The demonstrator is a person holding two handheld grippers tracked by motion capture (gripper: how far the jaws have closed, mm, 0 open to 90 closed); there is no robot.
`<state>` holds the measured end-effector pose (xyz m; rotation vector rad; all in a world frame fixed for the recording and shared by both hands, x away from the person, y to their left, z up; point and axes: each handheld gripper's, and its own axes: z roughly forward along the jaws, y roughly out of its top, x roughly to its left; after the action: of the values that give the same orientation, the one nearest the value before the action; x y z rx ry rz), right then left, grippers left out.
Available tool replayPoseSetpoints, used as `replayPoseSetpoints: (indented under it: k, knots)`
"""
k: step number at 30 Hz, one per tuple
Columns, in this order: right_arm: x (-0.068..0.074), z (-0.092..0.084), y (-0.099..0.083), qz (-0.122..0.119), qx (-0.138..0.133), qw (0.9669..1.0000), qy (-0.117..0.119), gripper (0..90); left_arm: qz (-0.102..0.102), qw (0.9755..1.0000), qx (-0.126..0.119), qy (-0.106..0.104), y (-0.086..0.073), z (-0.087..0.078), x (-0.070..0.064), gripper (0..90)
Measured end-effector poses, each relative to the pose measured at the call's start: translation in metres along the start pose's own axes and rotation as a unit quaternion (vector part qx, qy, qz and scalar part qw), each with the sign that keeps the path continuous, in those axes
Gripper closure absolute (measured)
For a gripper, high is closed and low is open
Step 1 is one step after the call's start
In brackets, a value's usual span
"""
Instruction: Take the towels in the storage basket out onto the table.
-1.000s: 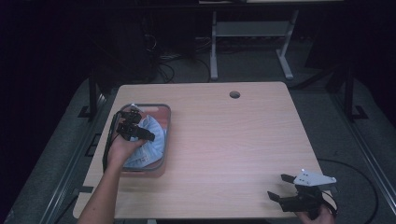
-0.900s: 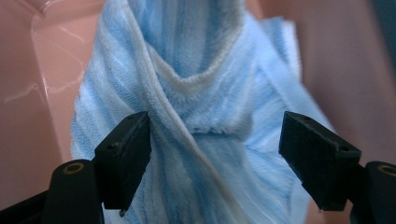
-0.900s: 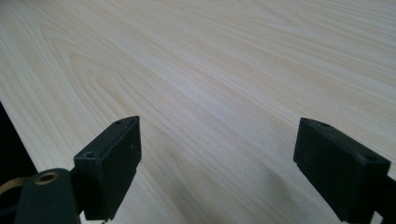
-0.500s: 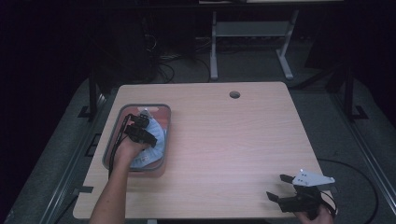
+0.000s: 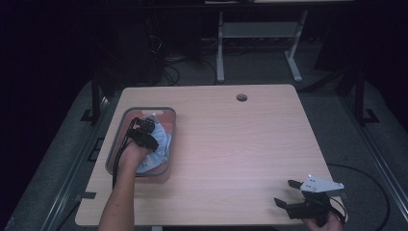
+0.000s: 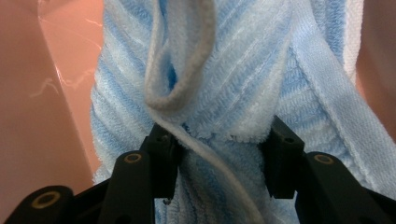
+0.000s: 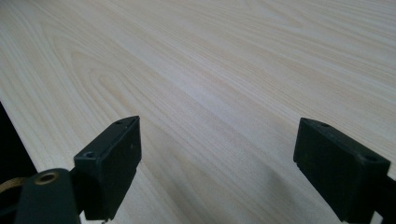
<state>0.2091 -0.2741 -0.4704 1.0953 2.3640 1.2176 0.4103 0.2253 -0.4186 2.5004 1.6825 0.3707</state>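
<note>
A light blue striped towel point(image 5: 162, 144) lies bunched in a pink bin with a grey rim point(image 5: 144, 109) at the table's left. My left gripper point(image 5: 148, 129) reaches down into the bin. In the left gripper view, its jaws stand close together on a fold of the towel point(image 6: 224, 93), pinching it at the left gripper point(image 6: 222, 149); a pale hem loops over the left jaw. My right gripper point(image 5: 285, 192) rests low at the table's near right corner, with its jaws spread wide. The right gripper point(image 7: 217, 154) has bare wood between its jaws.
The pale wood table point(image 5: 240, 144) has a round cable hole point(image 5: 241, 97) near its far edge. Pink bin walls point(image 6: 51, 93) stand close on either side of the towel. Behind the table are a grey stand point(image 5: 255, 33) and cables on a dark floor.
My left gripper has shifted slightly right and deeper into the bin onto the towel, the forearm following. The right gripper has barely moved.
</note>
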Motion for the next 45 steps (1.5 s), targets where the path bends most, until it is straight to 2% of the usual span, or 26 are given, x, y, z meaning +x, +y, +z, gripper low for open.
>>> replayPoseSetpoints:
  k: [8,14,19,24,26,31,36,40,45]
  knots:
    - [0.000,-0.001,0.000,0.000,0.000,1.0000,-0.001,14.5,-0.007,0.9999,-0.003,-0.008,-0.001,-0.002,0.003,58.6]
    - [-0.001,0.000,0.000,0.002,0.000,1.0000,-0.002,14.5,-0.020,0.9991,-0.015,-0.035,-0.007,-0.010,0.014,61.6]
    - [-0.002,0.000,0.000,0.002,-0.001,1.0000,-0.006,14.5,-0.026,0.9971,-0.036,-0.062,-0.016,-0.019,0.021,62.0]
    - [-0.001,-0.001,0.000,0.000,-0.003,1.0000,-0.006,14.5,-0.029,0.9958,-0.052,-0.070,-0.023,-0.030,0.028,61.9]
    - [0.000,-0.002,0.000,0.002,-0.002,1.0000,-0.007,14.5,-0.034,0.9943,-0.065,-0.077,-0.025,-0.036,0.030,61.9]
    - [-0.002,-0.003,-0.001,0.004,-0.004,1.0000,-0.008,14.5,-0.028,0.9908,-0.094,-0.094,-0.031,-0.054,0.031,61.8]
    - [-0.001,-0.004,0.000,0.003,-0.005,0.9999,-0.010,14.5,-0.030,0.9865,-0.117,-0.110,-0.036,-0.071,0.032,61.8]
    - [-0.001,-0.005,0.000,0.005,-0.007,0.9999,-0.010,14.5,-0.030,0.9857,-0.130,-0.104,-0.038,-0.080,0.034,61.6]
    - [-0.002,-0.005,0.000,0.005,-0.008,0.9999,-0.010,14.5,-0.048,0.9817,-0.148,-0.110,-0.043,-0.089,0.041,61.4]
